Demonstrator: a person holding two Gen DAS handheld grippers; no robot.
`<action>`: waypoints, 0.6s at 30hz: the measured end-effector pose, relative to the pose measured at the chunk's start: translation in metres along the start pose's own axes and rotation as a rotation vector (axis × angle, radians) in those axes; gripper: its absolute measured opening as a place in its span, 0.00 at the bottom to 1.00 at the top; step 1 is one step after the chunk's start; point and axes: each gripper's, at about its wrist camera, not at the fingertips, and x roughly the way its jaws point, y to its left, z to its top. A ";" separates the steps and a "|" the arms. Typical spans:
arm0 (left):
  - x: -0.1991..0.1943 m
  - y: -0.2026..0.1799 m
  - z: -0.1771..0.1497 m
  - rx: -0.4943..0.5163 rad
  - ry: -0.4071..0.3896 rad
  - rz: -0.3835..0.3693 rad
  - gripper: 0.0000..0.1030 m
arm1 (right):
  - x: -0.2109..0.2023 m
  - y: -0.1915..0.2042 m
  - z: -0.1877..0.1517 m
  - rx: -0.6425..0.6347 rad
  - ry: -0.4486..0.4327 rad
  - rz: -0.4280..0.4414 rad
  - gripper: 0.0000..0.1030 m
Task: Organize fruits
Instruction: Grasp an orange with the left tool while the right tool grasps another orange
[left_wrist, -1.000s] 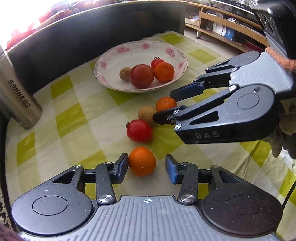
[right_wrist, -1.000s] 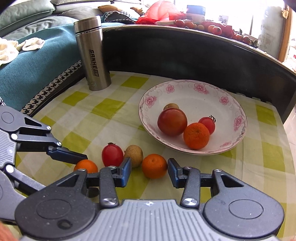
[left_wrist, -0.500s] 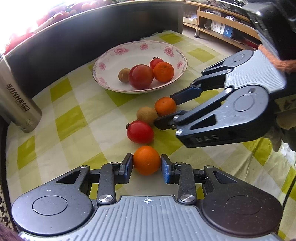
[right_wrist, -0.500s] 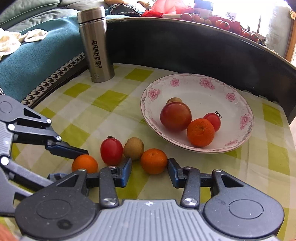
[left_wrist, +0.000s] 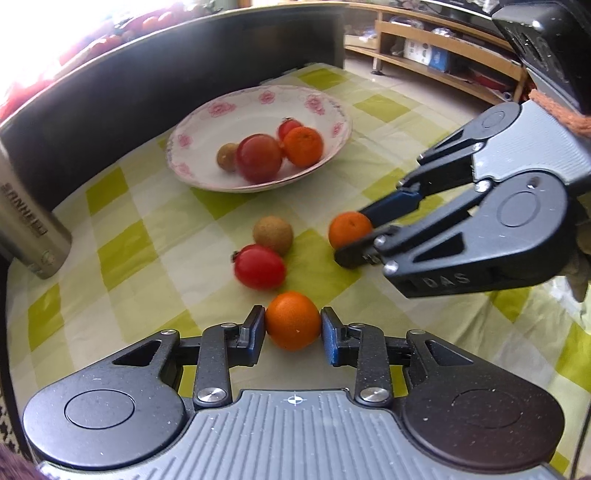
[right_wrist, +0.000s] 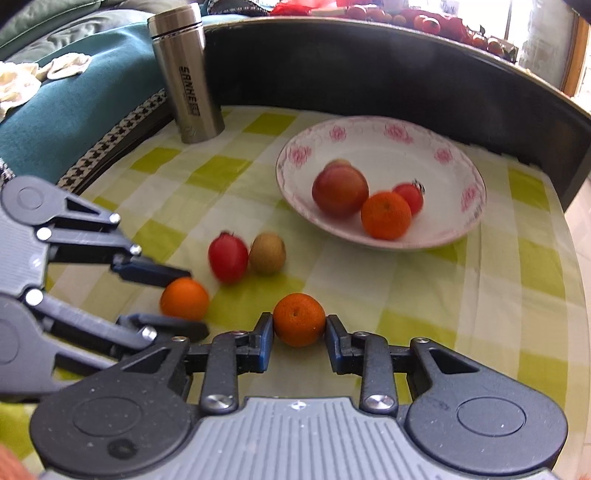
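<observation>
My left gripper (left_wrist: 293, 322) is shut on a small orange (left_wrist: 291, 314) just above the checked cloth; the right wrist view shows this pair at its left, gripper (right_wrist: 191, 300) and orange (right_wrist: 183, 297). My right gripper (right_wrist: 299, 326) is shut on a second orange (right_wrist: 298, 317), seen from the left wrist as gripper (left_wrist: 351, 236) and orange (left_wrist: 347, 227). A red tomato (left_wrist: 259, 270) and a brown round fruit (left_wrist: 272, 233) lie touching on the cloth between them. Beyond stands a white flowered bowl (left_wrist: 207, 177) with several fruits.
A steel flask (right_wrist: 188, 74) stands at the table's far left corner. A dark curved rail (right_wrist: 369, 70) borders the back. A teal sofa (right_wrist: 74, 103) lies left of the table. Wooden shelves (left_wrist: 443, 48) stand beyond the right edge.
Both grippers have shut on their oranges: the jaws that stood apart a second ago now press each fruit. The right gripper with its orange has drawn away from the brown fruit.
</observation>
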 end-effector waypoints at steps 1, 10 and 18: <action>0.000 -0.001 0.000 0.002 -0.001 -0.007 0.39 | -0.003 0.001 -0.001 -0.007 0.003 0.000 0.34; 0.004 -0.002 -0.001 0.007 0.012 -0.027 0.41 | -0.003 0.013 -0.012 -0.091 -0.006 -0.008 0.37; 0.005 0.001 -0.002 0.002 0.026 -0.018 0.56 | -0.001 0.009 -0.012 -0.072 -0.019 -0.007 0.45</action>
